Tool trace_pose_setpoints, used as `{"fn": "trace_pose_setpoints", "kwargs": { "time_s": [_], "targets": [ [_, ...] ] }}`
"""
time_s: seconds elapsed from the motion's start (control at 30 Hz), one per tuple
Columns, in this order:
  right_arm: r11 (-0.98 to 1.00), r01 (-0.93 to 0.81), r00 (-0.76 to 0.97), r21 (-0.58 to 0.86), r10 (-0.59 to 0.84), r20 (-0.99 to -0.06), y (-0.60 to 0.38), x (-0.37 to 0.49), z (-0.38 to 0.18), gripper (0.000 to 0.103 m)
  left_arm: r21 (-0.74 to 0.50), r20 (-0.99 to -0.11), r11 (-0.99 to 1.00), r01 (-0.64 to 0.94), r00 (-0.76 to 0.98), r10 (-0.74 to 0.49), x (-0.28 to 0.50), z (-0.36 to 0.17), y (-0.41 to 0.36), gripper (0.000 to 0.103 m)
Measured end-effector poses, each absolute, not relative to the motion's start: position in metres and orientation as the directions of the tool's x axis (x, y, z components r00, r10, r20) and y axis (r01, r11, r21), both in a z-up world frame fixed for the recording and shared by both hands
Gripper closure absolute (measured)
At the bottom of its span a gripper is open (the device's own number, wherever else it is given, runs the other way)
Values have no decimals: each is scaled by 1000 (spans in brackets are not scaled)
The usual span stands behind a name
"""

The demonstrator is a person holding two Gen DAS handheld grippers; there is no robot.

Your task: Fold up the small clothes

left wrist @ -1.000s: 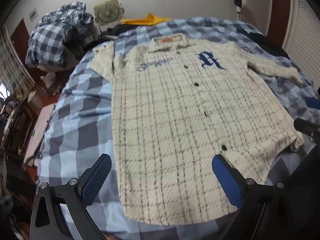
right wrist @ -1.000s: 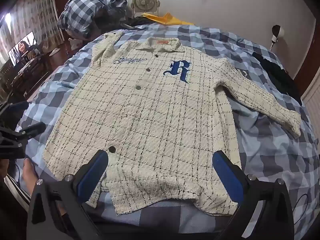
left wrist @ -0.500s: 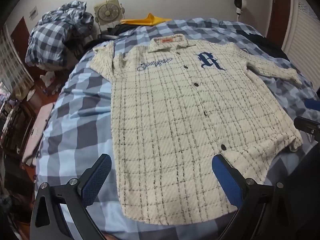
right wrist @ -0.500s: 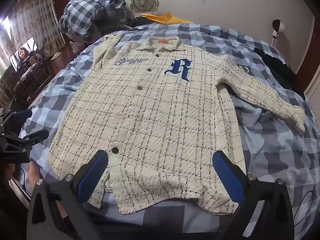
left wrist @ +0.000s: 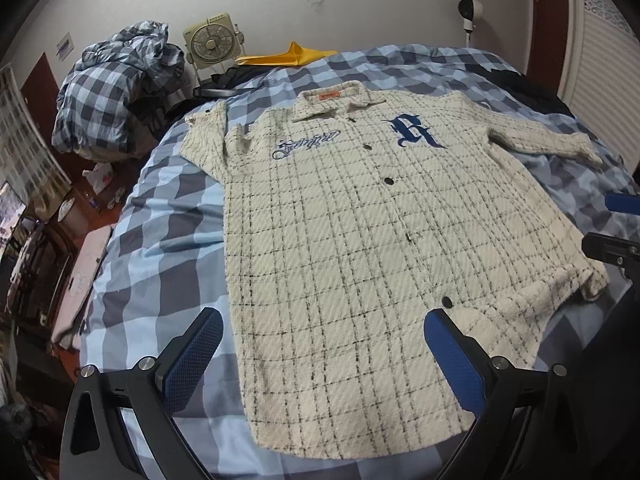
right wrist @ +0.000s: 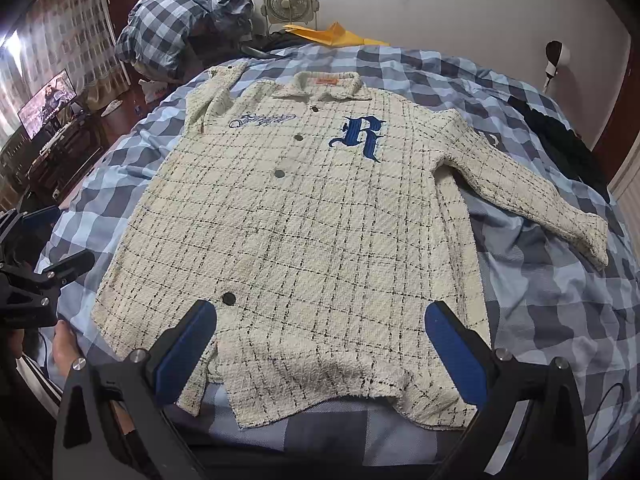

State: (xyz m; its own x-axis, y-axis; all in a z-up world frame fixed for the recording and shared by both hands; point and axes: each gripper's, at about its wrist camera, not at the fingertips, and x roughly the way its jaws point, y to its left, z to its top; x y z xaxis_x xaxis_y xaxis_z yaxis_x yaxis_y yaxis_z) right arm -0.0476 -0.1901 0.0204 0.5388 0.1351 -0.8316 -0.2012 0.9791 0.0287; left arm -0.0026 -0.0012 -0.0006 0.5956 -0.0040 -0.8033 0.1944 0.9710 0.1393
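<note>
A cream plaid button shirt (left wrist: 352, 232) with a blue "R" lies flat, front up, on the blue checked bed (left wrist: 168, 216); it also shows in the right wrist view (right wrist: 312, 232). Its collar points away, its hem is nearest me. One long sleeve (right wrist: 532, 196) stretches out to the right; the other sleeve (left wrist: 204, 132) is folded near the collar. My left gripper (left wrist: 320, 340) is open and empty above the hem's left part. My right gripper (right wrist: 320, 332) is open and empty above the hem's right part. Each gripper shows at the edge of the other's view.
A heap of checked bedding (left wrist: 116, 88), a small fan (left wrist: 210, 42) and a yellow cloth (left wrist: 288, 56) lie beyond the bed's far side. Dark clothing (right wrist: 560, 140) lies at the bed's right. A TV (right wrist: 46, 102) and low furniture stand to the left.
Both views have crept slightly; the shirt sits a bit lower and closer in the right wrist view. The shirt itself has not moved and both grippers stay open.
</note>
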Motion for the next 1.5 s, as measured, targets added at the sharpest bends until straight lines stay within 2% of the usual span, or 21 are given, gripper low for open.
{"fn": "trace_pose_setpoints", "kwargs": {
  "time_s": [0.8,1.5],
  "targets": [
    [980,-200,530,16,122,-839,-188,-47,19,1,159,-791,976,151,610,34,0,-1,5,1],
    [981,-187,503,44,134,-854,-192,-44,19,1,128,-790,981,142,612,14,2,2,8,1]
  ]
}}
